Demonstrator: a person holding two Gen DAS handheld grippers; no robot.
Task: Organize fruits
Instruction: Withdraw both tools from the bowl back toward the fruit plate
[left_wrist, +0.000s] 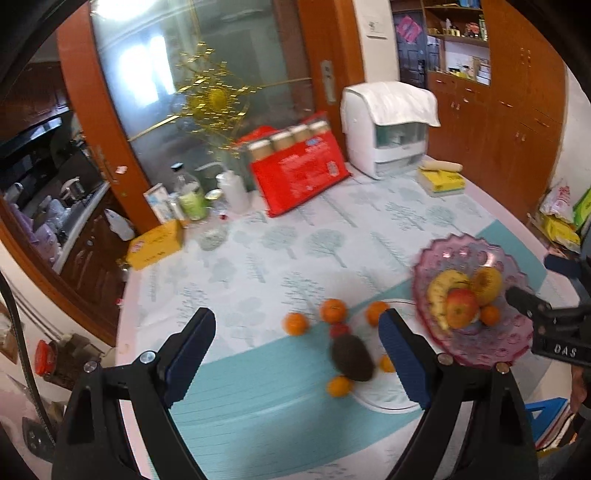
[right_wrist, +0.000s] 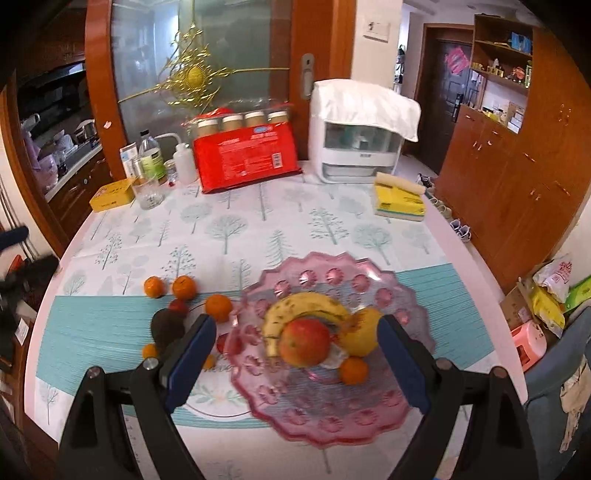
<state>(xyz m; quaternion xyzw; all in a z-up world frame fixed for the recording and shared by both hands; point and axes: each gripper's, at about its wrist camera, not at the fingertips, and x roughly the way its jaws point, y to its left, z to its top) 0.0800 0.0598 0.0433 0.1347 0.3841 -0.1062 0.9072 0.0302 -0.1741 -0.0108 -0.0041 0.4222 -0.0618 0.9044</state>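
L tongs (left_wrist: 297, 354): wide open, nothing between the pads, hanging over the near bench edge w/ loose fruit ahead.
R tongs (right_wrist: 297, 354): wide open too, empty, above the pink dish (right_wrist: 402, 295); apple sits between the pads in view.
Pink dish: scalloped glass, on bench (right_wrist: 258, 229) right of centre. Holds banana (right_wrist: 295, 306), apple (right_wrist: 304, 341), a yellow fruit (right_wrist: 364, 332), one small orange (right_wrist: 354, 370).
Loose fruit: left of dish, on the bench. Dark avocado (right_wrist: 166, 326), small red fruit (right_wrist: 178, 305) touching its far end, several small oranges round them, e.g. (right_wrist: 183, 287).
Bench back: red pack (right_wrist: 247, 155) w/ jars behind, white appliance (right_wrist: 354, 147) under a cloth, yellow box (right_wrist: 110, 194), bottles at left.
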